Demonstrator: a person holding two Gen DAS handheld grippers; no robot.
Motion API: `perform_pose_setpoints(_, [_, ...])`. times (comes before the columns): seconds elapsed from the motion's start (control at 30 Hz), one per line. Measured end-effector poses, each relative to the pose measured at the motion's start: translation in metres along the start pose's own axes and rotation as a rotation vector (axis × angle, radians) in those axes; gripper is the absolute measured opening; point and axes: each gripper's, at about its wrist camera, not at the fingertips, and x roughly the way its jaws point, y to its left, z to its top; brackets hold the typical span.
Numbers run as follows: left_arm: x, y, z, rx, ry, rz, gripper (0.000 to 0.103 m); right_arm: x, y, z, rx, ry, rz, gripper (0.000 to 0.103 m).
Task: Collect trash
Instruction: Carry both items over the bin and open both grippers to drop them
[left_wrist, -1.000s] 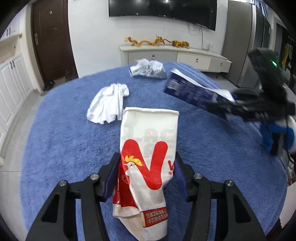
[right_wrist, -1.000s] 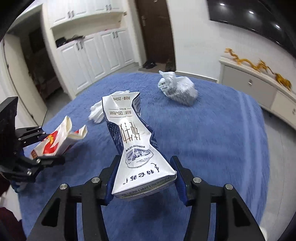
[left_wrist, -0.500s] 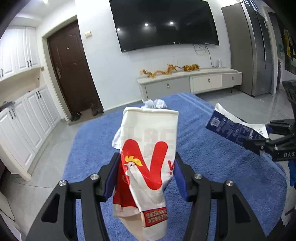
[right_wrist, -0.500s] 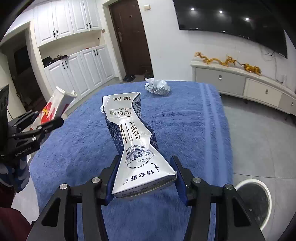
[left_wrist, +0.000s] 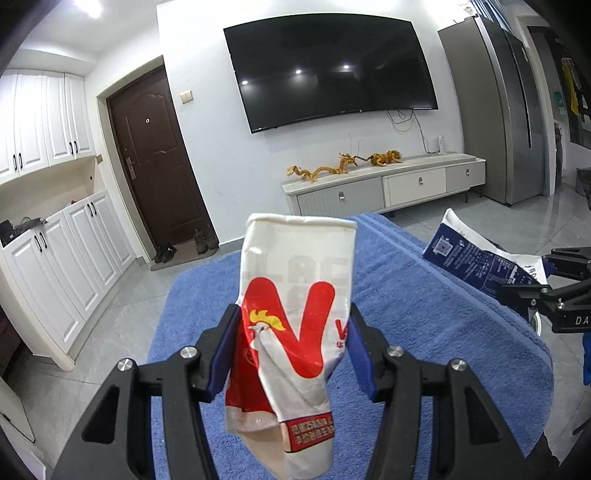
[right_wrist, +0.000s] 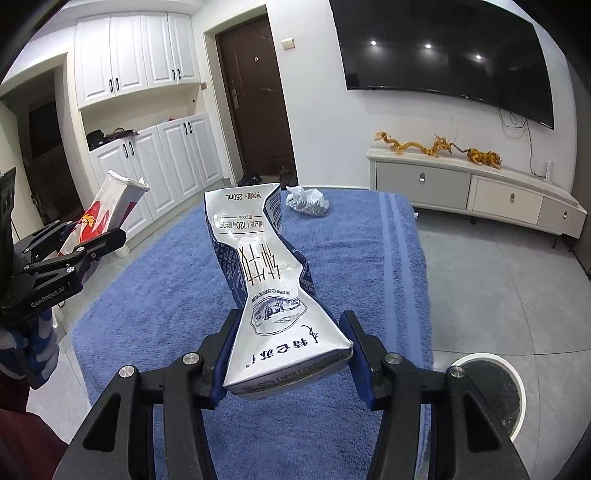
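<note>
My left gripper (left_wrist: 291, 343) is shut on a crumpled white paper bag (left_wrist: 295, 314) with a red V and a rooster print, held up above the blue rug (left_wrist: 424, 317). The same bag (right_wrist: 107, 210) and left gripper (right_wrist: 86, 240) show at the left of the right wrist view. My right gripper (right_wrist: 290, 347) is shut on a crushed silver and dark blue milk carton (right_wrist: 269, 288), also lifted; the carton (left_wrist: 476, 258) appears at the right edge of the left wrist view. A crumpled clear plastic bag (right_wrist: 306, 201) lies at the rug's far end.
A round bin with a white rim and dark inside (right_wrist: 491, 391) stands on the grey tile floor at the rug's right edge. Beyond are a low TV cabinet (right_wrist: 472, 192), white cupboards (right_wrist: 159, 158), a dark door (left_wrist: 155, 158) and a grey fridge (left_wrist: 491, 110).
Both grippers rose and tilted up with their loads; the rug dropped lower in view. The white cloth on the rug left the views, and the round bin came into the right wrist view.
</note>
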Motion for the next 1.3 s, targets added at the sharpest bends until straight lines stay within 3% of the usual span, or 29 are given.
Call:
perform_pose_setpoints(0.4, [0.003, -0.042, 0.028, 0.077, -0.014, -0.006, 0.053, -0.033, -0.049, -0.020, 0.096, -0.072, -0.063, 0.051])
perform_pose_setpoints(0.7, [0.028, -0.109, 0.061, 0.177, -0.013, -0.105, 0.053, -0.050, -0.109, -0.042, 0.202, -0.076, -0.176, 0.051])
perform_pose_setpoints(1.03, [0.101, -0.239, 0.092, 0.282, 0.101, -0.377, 0.053, -0.033, -0.211, -0.099, 0.443, 0.028, -0.341, 0.051])
perform_pose_setpoints(1.3, [0.191, -0.340, 0.090, 0.238, 0.327, -0.576, 0.055, 0.006, -0.281, -0.140, 0.578, 0.181, -0.439, 0.051])
